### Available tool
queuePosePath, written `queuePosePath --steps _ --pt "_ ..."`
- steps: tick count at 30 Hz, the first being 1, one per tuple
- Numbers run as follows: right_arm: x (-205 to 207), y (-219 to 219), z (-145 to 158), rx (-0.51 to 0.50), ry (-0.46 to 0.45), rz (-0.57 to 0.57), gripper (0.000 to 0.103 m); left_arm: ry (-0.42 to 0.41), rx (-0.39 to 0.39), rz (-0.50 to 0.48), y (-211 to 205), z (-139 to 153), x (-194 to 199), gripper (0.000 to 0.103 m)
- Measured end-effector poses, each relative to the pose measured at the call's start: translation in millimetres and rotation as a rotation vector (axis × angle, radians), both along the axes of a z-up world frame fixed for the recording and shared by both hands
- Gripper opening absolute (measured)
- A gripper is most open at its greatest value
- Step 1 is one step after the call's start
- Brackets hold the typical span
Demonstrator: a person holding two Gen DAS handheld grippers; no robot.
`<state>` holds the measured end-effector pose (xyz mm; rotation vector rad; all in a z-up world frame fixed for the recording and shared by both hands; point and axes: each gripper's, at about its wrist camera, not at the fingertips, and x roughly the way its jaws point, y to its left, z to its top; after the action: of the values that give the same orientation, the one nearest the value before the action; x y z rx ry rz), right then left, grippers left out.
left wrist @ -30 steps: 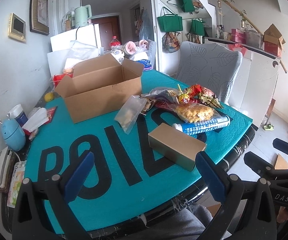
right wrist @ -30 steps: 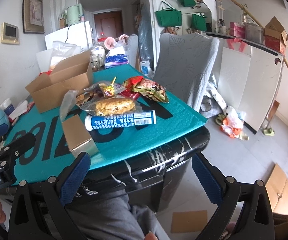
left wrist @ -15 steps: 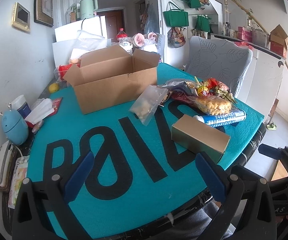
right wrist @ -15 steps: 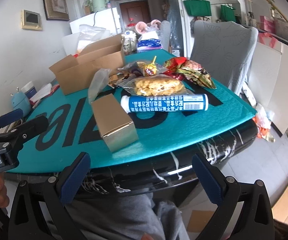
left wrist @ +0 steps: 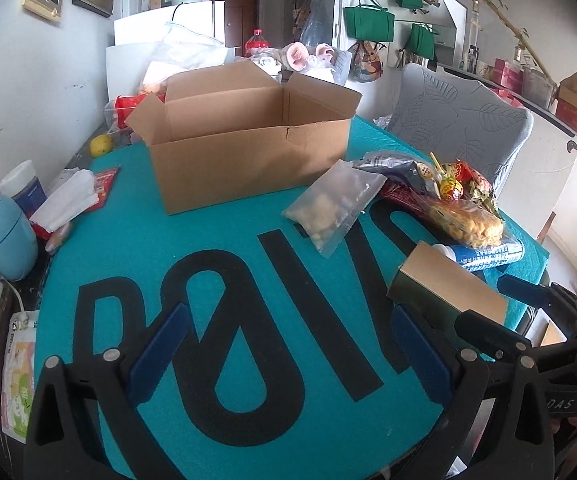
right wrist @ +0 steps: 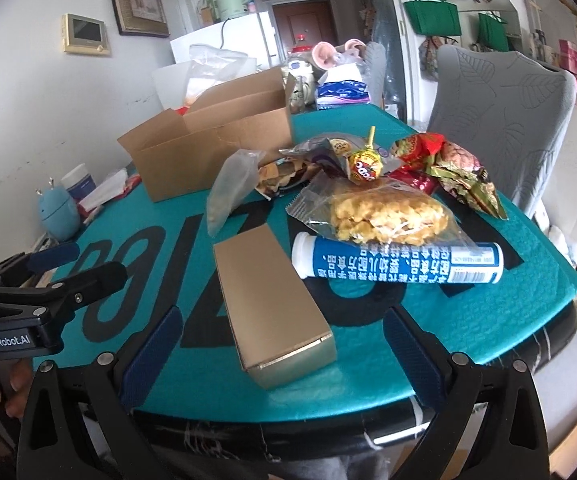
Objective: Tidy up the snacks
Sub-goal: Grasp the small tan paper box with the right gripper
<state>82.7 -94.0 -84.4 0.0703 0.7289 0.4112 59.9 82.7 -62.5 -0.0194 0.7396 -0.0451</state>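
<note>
Here the snacks lie clustered on the teal table (left wrist: 248,432) printed with big black letters, beside the open cardboard box (left wrist: 244,148). The left tongs (left wrist: 288,356), marked "GenRobot.AI", gape empty. The right tongs (right wrist: 284,356), just narrowing slightly, stand wide around the gold box (right wrist: 272,304), not touching.

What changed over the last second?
Both tongs moved in over the table toward the snacks: the gold box now lies just ahead of the right tongs, whose jaws have just been closing slightly with nothing between them. Left tongs open, empty. Nothing grabbed or released; snacks and carton unmoved.
</note>
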Motion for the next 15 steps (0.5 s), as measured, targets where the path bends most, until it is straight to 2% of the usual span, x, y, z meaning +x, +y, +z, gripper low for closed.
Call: queuePosePath --steps 6,8,12,13,14,15 --pt "29.5 10.0 -13.3 0.007 0.074 0.049 0.073 0.007 0.019 0.043 11.3 -2.8 8.6 0.103" --pt "36.6 14.9 -17.4 0.011 0.099 0.071 0.070 0.009 0.035 0.060 13.0 -4.8 10.7 0.103" --pt "38.1 25.3 -18.0 -0.031 0.078 0.090 0.068 0.023 0.047 0.061 14.0 -7.8 16.2 0.103" --pt "37.1 28.1 -17.8 -0.051 0.072 0.091 0.064 0.030 0.038 0.057 15.0 -8.5 18.0 0.103" --pt "36.1 31.1 -17.7 -0.077 0.063 0.089 0.052 0.036 0.027 0.052 15.8 -9.2 19.6 0.103" --pt "35.1 33.7 -18.0 -0.099 0.053 0.085 0.046 0.040 0.018 0.047 16.6 -9.9 20.8 0.103"
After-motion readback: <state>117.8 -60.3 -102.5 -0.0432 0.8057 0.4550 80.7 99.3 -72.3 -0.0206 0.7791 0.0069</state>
